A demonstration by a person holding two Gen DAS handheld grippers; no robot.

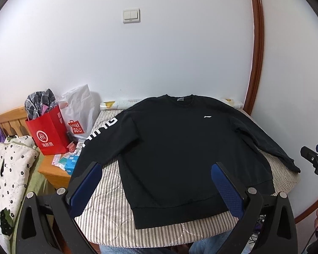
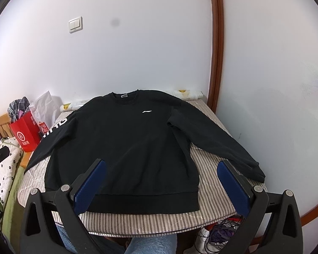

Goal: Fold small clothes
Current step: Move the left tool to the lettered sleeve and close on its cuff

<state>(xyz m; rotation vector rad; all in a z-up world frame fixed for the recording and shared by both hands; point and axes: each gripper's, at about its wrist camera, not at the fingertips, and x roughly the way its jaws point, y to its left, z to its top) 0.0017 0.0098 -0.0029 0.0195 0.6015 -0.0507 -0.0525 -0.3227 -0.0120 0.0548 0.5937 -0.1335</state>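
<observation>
fingers [image 1: 228, 190]: blue textured pads showing on black backing
frame [image 2: 271, 216]: black plastic arms carrying round silver screws at the pivots
legs [image 2: 152, 244]: wearing blue denim jeans

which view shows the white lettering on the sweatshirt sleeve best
The left wrist view: the sleeve lettering on the black sweatshirt is larger and several letters are legible. The right wrist view shows it smaller, near the edge, partly foreshortened.
</observation>
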